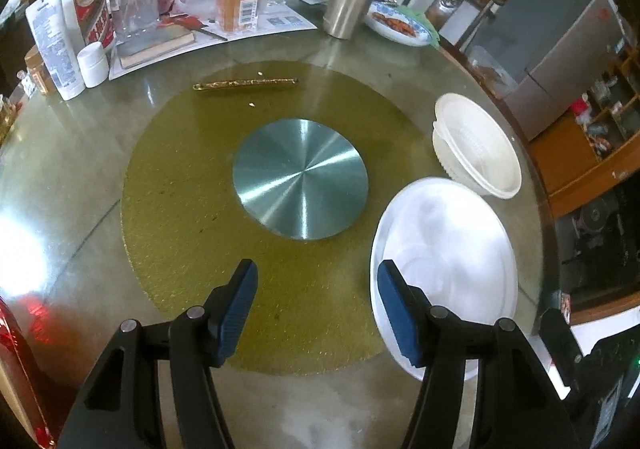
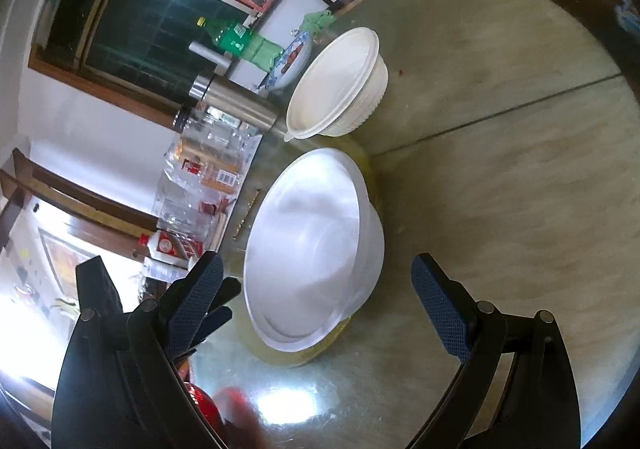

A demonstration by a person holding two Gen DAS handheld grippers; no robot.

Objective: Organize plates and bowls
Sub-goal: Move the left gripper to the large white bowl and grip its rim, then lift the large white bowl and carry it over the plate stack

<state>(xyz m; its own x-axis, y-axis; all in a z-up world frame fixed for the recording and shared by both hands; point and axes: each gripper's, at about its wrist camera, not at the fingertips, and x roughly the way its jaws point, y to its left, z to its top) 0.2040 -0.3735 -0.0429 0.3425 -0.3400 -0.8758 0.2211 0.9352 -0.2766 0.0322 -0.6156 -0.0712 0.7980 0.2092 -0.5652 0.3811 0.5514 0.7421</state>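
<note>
Approaching step, I judged: both grippers, left gripper (image 1: 316, 305) and right gripper (image 2: 320, 303), had jaws open and empty | white plate (image 1: 444, 249) beside cream bowl (image 1: 480, 145) on table (image 1: 80, 177) | next: straddle one rim, close.

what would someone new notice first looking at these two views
Probably the shiny round metal disc at the centre of the gold circular mat. Next, the large white plastic bowl at the mat's edge, with a smaller cream ribbed bowl just beyond it.
</note>
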